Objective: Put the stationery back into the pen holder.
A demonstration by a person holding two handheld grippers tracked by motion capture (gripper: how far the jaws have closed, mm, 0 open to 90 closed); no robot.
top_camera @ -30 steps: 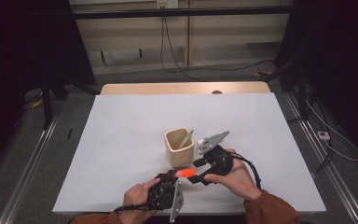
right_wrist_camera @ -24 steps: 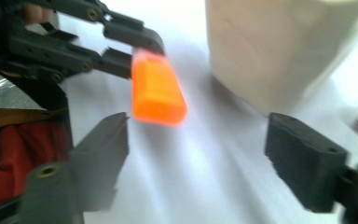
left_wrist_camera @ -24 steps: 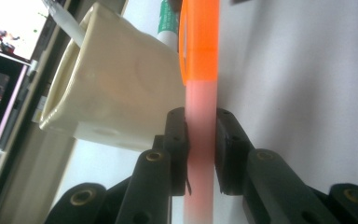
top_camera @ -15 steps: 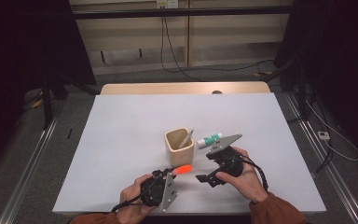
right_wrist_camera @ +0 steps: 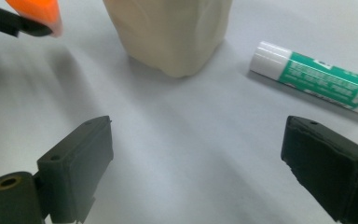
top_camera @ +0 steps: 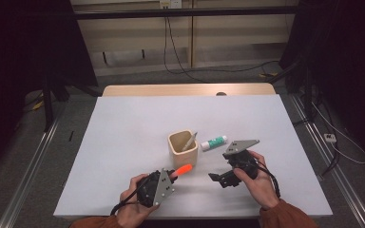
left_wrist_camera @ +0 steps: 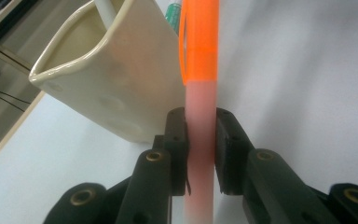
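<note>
- My left gripper (left_wrist_camera: 200,140) is clamped on an orange marker (left_wrist_camera: 199,93); both jaws press the pale barrel, and the bright orange cap points ahead, past the cream cup (left_wrist_camera: 116,74).
- From above, the marker (top_camera: 184,169) sticks out of the left gripper (top_camera: 171,175) near the table's (top_camera: 123,142) front edge, its tip just short of the cup (top_camera: 183,148).
- A pale stick leans inside the cup, its top poking over the rim.
- My right gripper (right_wrist_camera: 196,172) is wide open and holds nothing; white table shows between its jaws.
- A green-and-white glue stick (right_wrist_camera: 314,77) lies flat on the table just right of the cup (right_wrist_camera: 168,32) and apart from it.
- From above, my right gripper (top_camera: 218,178) hovers in front of the glue stick (top_camera: 214,142), the hand (top_camera: 261,183) behind it.
</note>
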